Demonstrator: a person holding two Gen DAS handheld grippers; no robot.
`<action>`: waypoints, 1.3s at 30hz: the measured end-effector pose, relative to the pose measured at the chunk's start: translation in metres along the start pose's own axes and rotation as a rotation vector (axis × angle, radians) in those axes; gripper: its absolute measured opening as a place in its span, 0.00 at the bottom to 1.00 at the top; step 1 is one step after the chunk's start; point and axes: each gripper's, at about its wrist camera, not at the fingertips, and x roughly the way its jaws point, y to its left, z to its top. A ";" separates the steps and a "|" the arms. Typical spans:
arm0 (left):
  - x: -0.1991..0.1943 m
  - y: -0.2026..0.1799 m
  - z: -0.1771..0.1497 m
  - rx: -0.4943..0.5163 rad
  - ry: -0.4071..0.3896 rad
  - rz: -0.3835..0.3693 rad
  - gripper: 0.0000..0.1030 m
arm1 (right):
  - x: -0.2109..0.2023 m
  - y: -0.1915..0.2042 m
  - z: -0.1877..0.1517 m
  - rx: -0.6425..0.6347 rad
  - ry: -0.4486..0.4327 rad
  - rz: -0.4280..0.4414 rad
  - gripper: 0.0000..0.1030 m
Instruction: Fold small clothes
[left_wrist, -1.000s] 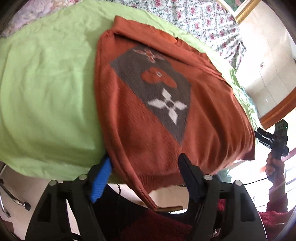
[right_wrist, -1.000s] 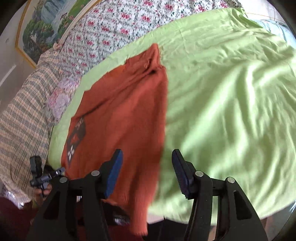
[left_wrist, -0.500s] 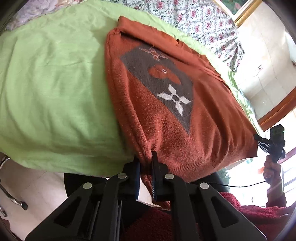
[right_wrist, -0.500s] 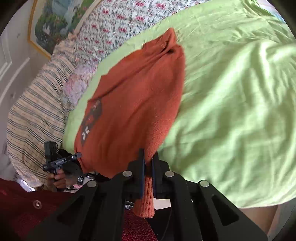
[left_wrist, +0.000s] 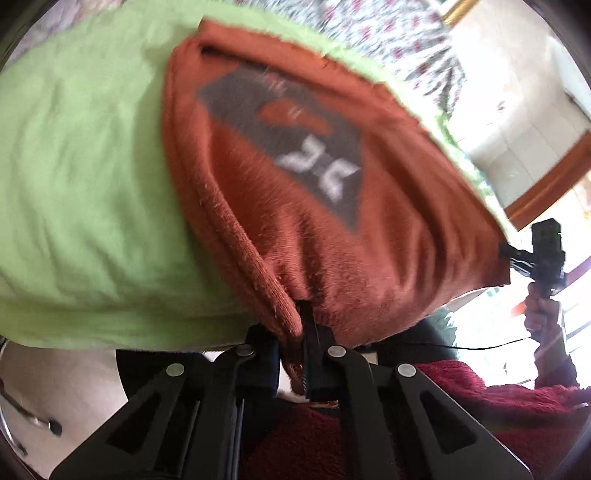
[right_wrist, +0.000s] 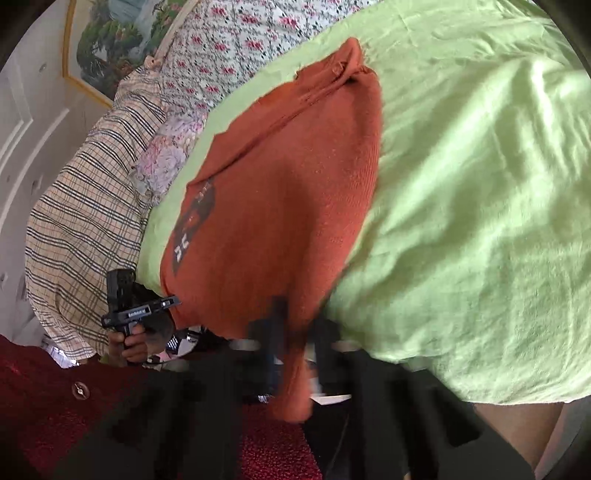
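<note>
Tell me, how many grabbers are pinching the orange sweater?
2. The left gripper pinches the sweater at its near hem; the right gripper, blurred, seems to pinch the hem's other corner.

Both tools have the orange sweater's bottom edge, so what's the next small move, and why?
Probably lift both corners and carry the hem toward the collar. The left tool and right tool each pinch the sweater hem, and its body lies flat on the green sheet.

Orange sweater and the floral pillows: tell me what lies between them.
A strip of the green sheet separates the orange sweater from the floral pillows, shown in the right wrist view.
</note>
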 end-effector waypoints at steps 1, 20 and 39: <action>-0.011 -0.004 0.001 0.005 -0.032 -0.013 0.06 | -0.003 0.000 0.000 0.003 -0.017 0.012 0.08; -0.085 -0.006 0.123 -0.051 -0.439 -0.108 0.05 | -0.026 0.021 0.102 0.036 -0.389 0.155 0.07; 0.019 0.065 0.289 -0.186 -0.362 0.005 0.05 | 0.081 -0.031 0.291 0.106 -0.325 -0.067 0.07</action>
